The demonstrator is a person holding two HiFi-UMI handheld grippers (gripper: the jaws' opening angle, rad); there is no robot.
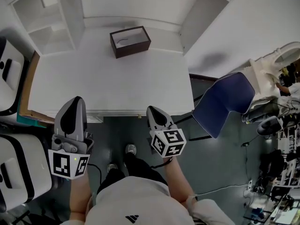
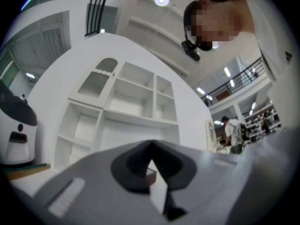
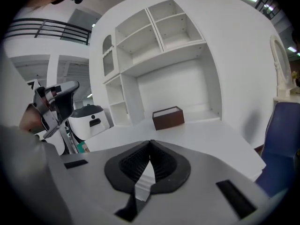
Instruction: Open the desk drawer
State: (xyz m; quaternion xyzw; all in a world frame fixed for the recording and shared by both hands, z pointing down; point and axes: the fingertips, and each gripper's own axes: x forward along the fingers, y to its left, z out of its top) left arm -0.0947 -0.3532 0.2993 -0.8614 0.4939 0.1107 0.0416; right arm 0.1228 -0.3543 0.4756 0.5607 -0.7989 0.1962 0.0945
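The white desk [image 1: 112,78] fills the middle of the head view, and its drawer front [image 1: 119,113] shows as a thin band under the near edge, with a small knob [image 1: 139,116]. My left gripper [image 1: 76,100] hangs over the desk's near left corner, jaws together and empty. My right gripper [image 1: 153,109] sits just below the near edge, right of the knob, also shut on nothing. The left gripper view looks up over its closed tips [image 2: 151,144] at white shelves. The right gripper view looks across the desktop past its closed tips [image 3: 150,142].
An open brown box [image 1: 130,41] [image 3: 168,117] stands at the back of the desk. White shelves [image 1: 44,18] rise at the back left. A blue chair [image 1: 225,102] stands right of the desk. White rounded machines [image 1: 11,74] crowd the left side. My shoes [image 1: 131,149] are on the floor.
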